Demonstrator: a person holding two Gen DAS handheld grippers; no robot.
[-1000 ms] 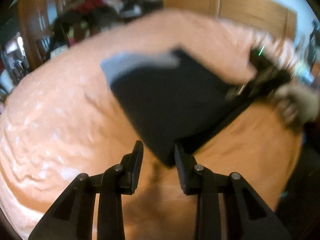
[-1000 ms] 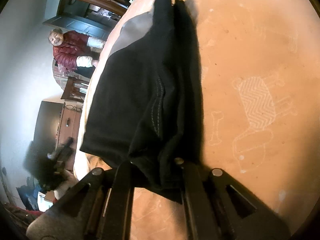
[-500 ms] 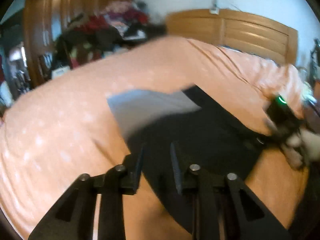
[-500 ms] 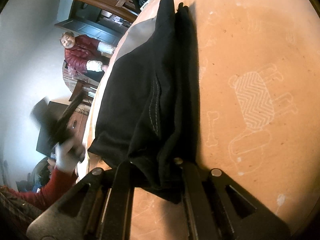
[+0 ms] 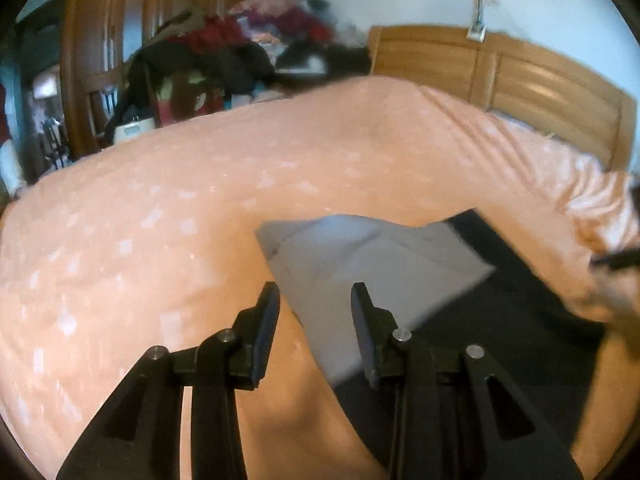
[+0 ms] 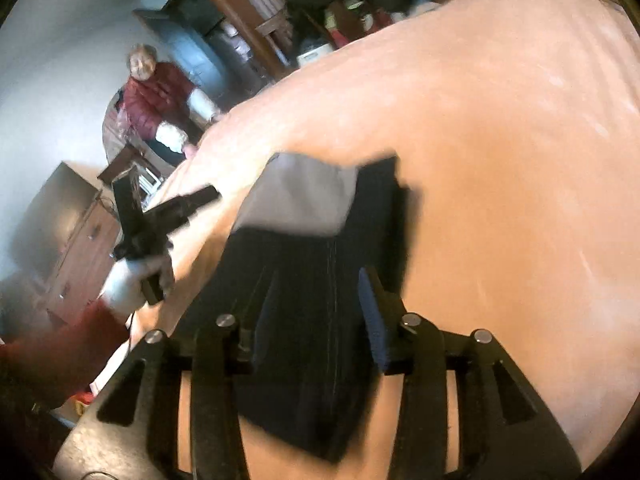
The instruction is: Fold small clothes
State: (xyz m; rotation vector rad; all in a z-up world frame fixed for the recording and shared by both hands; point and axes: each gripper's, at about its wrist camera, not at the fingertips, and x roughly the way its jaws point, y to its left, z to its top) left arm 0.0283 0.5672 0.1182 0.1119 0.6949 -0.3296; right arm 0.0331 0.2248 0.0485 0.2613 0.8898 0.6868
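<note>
Item: black garment [image 6: 304,312] with grey panel [image 5: 360,264], lying loosely folded on the orange bedspread [image 5: 160,220], left gripper [image 5: 316,320] and right gripper [image 6: 308,312] both spread wide and released above it; risk: unpinned layers may slide and unfold.

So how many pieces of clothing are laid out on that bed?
1: a black garment with a grey panel, lying on the orange bedspread ahead of both grippers. More could be hidden beneath it.
</note>
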